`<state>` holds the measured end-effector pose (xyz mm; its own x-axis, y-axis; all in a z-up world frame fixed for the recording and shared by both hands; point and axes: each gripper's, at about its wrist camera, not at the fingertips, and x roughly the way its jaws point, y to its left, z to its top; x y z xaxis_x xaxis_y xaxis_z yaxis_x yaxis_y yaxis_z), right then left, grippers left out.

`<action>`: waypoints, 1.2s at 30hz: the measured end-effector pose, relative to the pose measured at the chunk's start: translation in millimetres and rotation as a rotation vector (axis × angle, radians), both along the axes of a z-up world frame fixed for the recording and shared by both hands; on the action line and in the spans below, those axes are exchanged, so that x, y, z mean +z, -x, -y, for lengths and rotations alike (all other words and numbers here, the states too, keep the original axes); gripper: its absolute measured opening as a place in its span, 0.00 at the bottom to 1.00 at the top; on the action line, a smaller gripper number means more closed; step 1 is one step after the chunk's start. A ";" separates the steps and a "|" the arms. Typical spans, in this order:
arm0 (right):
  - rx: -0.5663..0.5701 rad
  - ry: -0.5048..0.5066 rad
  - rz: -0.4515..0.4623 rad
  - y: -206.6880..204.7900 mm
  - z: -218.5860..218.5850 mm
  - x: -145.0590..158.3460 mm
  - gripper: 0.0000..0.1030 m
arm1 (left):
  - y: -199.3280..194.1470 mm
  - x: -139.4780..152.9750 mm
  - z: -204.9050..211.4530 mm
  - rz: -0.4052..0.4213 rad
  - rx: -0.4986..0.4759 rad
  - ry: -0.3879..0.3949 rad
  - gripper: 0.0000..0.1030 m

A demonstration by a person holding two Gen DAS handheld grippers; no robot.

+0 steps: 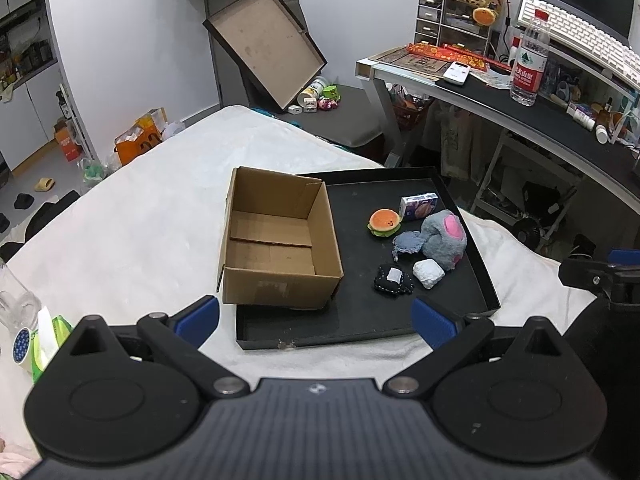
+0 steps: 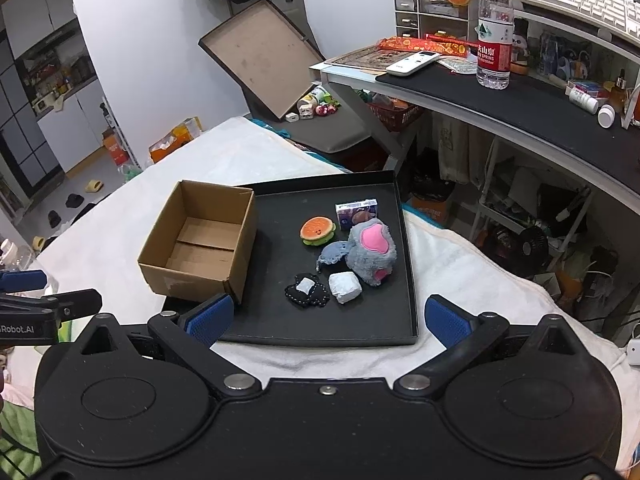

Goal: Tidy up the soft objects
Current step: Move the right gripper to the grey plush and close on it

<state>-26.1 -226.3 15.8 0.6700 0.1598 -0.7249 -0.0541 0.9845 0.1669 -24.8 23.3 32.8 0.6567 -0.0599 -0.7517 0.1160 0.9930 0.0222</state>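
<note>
A black tray (image 1: 484, 280) (image 2: 406, 280) lies on a white blanket. An empty open cardboard box (image 1: 276, 240) (image 2: 200, 244) stands on the tray's left part. On the right part lie a plush burger (image 1: 385, 222) (image 2: 317, 230), a grey and pink plush (image 1: 444, 238) (image 2: 372, 250), a blue-grey fabric piece (image 1: 408, 243) (image 2: 332, 252), a black stitched soft piece (image 1: 393, 279) (image 2: 306, 289), a white block (image 1: 428, 273) (image 2: 345, 286) and a small purple carton (image 1: 418, 206) (image 2: 356, 212). My left gripper (image 1: 316, 320) and right gripper (image 2: 328, 320) are open and empty, both short of the tray's near edge.
A desk (image 1: 500, 100) (image 2: 500, 96) with a water bottle (image 1: 530, 60) (image 2: 494, 28), a remote and clutter stands at the right. A tilted brown box lid (image 1: 266, 46) (image 2: 260, 56) leans at the back. A tissue pack (image 1: 44, 340) lies at the left.
</note>
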 end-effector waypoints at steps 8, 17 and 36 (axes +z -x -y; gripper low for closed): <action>0.011 -0.024 -0.015 -18.5 3.6 -11.5 1.00 | -22.6 -14.9 -1.0 -0.020 0.002 -0.013 0.98; -0.005 -0.040 -0.037 -44.3 13.6 -27.2 1.00 | -51.7 -30.4 -4.9 -0.030 0.018 -0.013 0.98; -0.066 -0.088 -0.118 -101.4 32.7 -66.7 0.98 | -112.1 -60.5 -25.9 -0.105 0.095 0.016 0.96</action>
